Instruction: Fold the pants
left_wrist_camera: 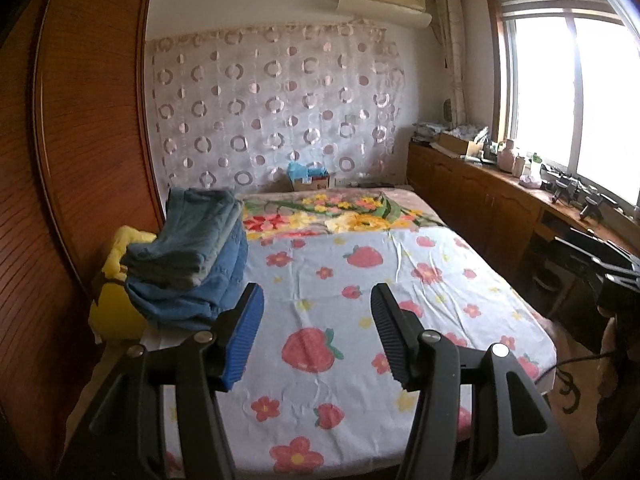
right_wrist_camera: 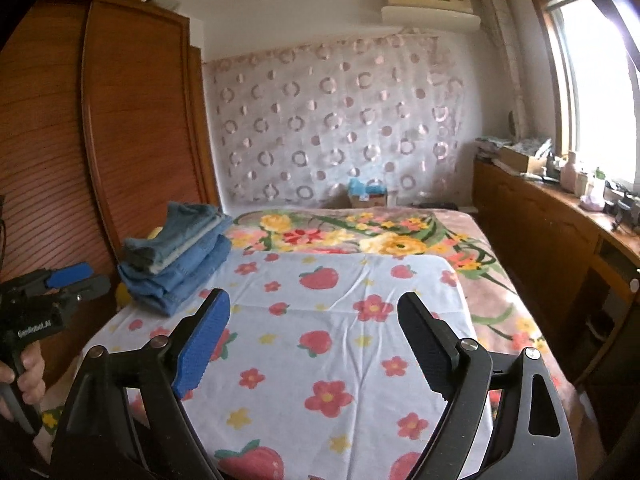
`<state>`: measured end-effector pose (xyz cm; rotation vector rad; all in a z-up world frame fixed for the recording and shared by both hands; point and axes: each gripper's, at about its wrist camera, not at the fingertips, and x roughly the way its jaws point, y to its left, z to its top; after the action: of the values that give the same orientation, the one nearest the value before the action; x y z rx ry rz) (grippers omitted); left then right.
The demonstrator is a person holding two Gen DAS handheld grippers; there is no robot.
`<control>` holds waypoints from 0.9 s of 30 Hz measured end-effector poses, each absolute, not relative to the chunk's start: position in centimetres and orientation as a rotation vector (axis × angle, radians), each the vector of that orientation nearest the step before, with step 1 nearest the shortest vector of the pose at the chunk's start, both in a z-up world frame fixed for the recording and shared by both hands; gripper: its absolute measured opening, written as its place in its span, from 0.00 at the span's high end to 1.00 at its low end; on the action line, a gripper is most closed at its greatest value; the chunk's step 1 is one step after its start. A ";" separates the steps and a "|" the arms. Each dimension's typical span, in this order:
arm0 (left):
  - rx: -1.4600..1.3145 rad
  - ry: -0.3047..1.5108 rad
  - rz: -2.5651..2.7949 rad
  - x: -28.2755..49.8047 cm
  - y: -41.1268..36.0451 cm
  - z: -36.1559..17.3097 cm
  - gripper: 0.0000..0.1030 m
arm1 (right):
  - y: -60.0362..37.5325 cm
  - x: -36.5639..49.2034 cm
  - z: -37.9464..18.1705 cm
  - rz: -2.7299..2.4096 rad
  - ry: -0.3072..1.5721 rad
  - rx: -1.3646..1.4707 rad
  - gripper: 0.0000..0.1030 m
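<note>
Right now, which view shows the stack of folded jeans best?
The right wrist view: the jeans stack sits whole and unblocked, its layers visible. In the left wrist view the stack is nearer but a blue pad overlaps its lower corner.

The strawberry sheet (left_wrist_camera: 360,280) lies bare ahead of both grippers. The stack of folded jeans (left_wrist_camera: 192,256) crowds its far left corner, tight beside the wooden wardrobe (left_wrist_camera: 80,140).
</note>
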<state>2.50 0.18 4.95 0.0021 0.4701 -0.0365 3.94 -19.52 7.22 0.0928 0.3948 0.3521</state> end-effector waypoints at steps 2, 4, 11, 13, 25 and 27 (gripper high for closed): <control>0.001 0.460 -0.035 2.3 0.0 5.6 0.46 | -19.7 3.5 7.7 0.342 0.383 0.090 0.15; -0.001 0.450 -0.033 2.1 0.0 6.2 0.46 | -20.0 3.0 8.2 0.348 0.370 0.096 0.15; 0.005 0.429 -0.024 1.3 -0.1 7.3 0.46 | -20.1 1.7 9.3 0.338 0.347 0.097 0.15; 0.006 0.429 -0.022 1.4 -0.1 7.4 0.46 | -20.0 1.5 9.5 0.334 0.340 0.093 0.15; 0.006 0.429 -0.022 1.3 0.0 7.3 0.46 | -19.7 1.7 9.4 0.326 0.337 0.088 0.15; 0.005 0.429 -0.022 1.3 0.0 7.4 0.46 | -19.7 1.6 9.4 0.322 0.337 0.087 0.15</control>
<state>1.26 -0.01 7.37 0.0046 0.4293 -0.0225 1.63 -19.66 9.39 0.0873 0.3368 0.3220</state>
